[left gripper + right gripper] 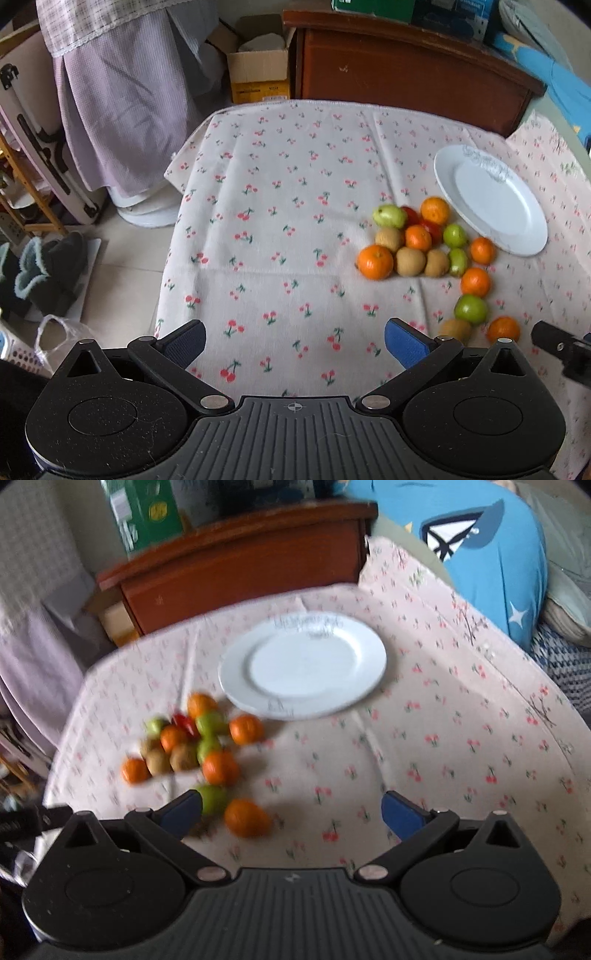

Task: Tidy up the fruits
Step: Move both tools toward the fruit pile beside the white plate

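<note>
Both grippers — left gripper (295,341), right gripper (291,812) — black, ribbed, blue-padded.

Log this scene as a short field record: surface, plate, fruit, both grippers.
surface: table under a cherry-print cloth
plate: white plate, nothing on it, beside the fruit
fruit: loose pile of oranges, green fruits, brown kiwis and something red, all on the cloth
left gripper: open, holding nothing, over bare cloth
right gripper: open, holding nothing, nearest orange between its fingers' line

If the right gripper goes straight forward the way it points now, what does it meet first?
Probably only the cherry-print tablecloth; further along that line lies the white plate. The right gripper is open, and the fruits sit left of its path. Depth is unclear.
</note>
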Available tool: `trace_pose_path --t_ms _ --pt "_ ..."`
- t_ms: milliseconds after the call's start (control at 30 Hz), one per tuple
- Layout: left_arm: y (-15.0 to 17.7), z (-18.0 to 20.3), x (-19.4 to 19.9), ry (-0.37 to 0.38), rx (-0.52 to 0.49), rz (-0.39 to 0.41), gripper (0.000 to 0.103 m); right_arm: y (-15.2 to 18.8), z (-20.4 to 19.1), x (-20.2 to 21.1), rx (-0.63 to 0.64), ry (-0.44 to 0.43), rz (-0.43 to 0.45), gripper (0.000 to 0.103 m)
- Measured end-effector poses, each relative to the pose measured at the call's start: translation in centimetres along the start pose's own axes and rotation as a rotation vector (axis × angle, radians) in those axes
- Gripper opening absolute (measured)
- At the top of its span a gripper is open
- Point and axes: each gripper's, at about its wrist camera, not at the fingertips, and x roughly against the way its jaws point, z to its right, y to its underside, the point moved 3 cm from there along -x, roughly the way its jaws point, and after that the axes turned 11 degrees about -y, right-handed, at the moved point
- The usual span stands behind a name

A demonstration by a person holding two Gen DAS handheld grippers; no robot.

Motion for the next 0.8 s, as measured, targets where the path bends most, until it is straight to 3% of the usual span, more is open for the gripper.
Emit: trace_pose_path --t_ms 100,400,800 --pt "0.5 0.0 0.2 -0.002 -0.007 -0.01 0.103 0.5 -0.6 -0.3 0.03 0.003 -0.043 0.102" --pt "0.9 1.0 1.0 -0.052 -0.066 0.008 0.103 1.0 -1.6 -0.6 0.014 0.01 -0.07 0.102" --pt "1.1 1.7 1.9 -0.096 -0.11 0.03 0.103 1.1 -2.8 0.0 0.084 0.02 -0.102 0.102"
